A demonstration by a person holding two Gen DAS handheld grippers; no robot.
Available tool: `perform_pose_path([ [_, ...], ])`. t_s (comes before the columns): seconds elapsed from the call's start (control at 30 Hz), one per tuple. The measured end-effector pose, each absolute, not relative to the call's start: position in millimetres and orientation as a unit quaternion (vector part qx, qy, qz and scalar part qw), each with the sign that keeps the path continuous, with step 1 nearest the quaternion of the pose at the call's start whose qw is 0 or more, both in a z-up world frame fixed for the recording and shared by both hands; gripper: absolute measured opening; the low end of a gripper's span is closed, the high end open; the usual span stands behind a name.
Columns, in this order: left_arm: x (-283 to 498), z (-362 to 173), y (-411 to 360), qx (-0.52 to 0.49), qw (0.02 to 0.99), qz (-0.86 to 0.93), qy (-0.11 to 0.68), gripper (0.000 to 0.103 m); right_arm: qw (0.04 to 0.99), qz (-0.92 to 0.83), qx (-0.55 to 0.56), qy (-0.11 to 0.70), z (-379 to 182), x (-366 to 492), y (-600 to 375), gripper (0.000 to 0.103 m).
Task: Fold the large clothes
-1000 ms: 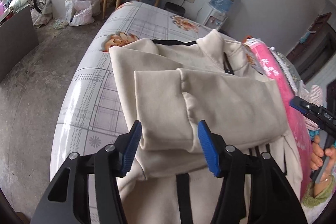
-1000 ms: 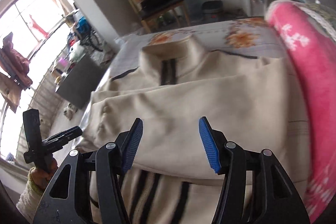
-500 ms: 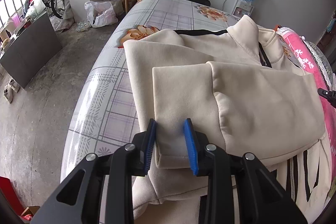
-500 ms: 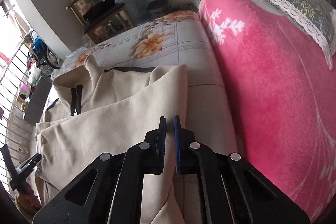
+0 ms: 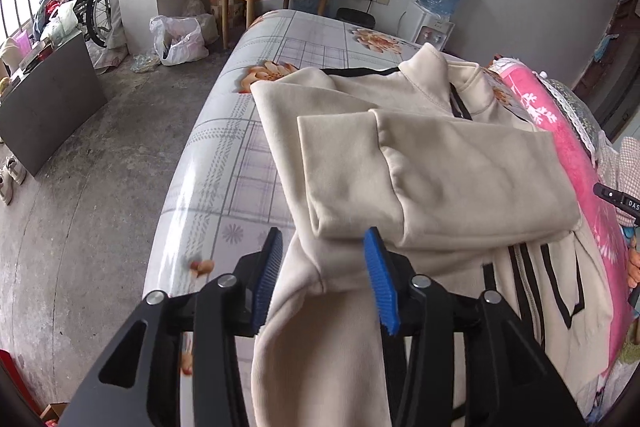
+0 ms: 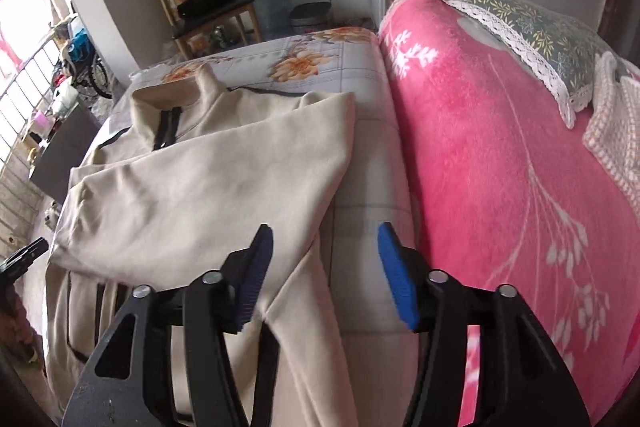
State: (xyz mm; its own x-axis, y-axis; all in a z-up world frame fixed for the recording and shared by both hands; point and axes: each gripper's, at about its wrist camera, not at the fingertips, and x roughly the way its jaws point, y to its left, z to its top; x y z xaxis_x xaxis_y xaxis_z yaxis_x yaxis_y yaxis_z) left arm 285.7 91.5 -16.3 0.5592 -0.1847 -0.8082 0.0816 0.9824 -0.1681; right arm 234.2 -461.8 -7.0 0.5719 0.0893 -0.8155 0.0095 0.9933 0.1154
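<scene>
Both tongs have just been opening and stand apart, gripping nothing. Left gripper point(image 5: 324, 279): blue ribbed pads w/ a cream cuff fold lying between them, pads not pressing it. Right gripper point(image 6: 324, 275): jaws wide over the garment's edge & the bare sheet beside it, nothing pinched.

Jacket point(image 5: 440, 163) lies flat on the bed point(image 5: 224, 155), collar pointing to the far end: soft fleecy cream fabric, stand-up collar, black zip & black stripe trim near the hem. One sleeve is folded across the chest, forming a squarish slab w/ rounded cuff rolls.

Bed sheet is smooth, grid-printed w/ orange flowers; its rounded left edge drops to the rough concrete floor point(image 5: 100, 187), open room there. On the right side the jacket lies close to a plush pink blanket point(image 6: 500, 167), w/ a narrow strip of sheet between. Lace-edged pillow point(image 6: 536, 27) sits on top of the blanket.

Writing: "DAS" partly legible on the other tong's black body at the left view's right edge, rest cut off.
</scene>
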Motion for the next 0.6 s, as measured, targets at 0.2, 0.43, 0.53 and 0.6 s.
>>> perform_pose_path([
  [0.2,215,-32,99,-0.055,0.869,-0.085,0.485,0.060,0.861,0.060,0.093,0.496,-20,163,-467,0.065],
  [0.43,148,-43,105,-0.077,0.868,-0.066,0.487,0.060,0.847,0.051,0.130,0.513,-39,109,-479,0.065],
  [0.53,128,-47,101,-0.078,0.868,-0.058,0.487,0.060,0.842,0.051,0.153,0.515,-44,93,-483,0.065],
  [0.6,117,-50,101,-0.084,0.867,-0.057,0.487,0.060,0.840,0.058,0.164,0.515,-47,83,-483,0.065],
])
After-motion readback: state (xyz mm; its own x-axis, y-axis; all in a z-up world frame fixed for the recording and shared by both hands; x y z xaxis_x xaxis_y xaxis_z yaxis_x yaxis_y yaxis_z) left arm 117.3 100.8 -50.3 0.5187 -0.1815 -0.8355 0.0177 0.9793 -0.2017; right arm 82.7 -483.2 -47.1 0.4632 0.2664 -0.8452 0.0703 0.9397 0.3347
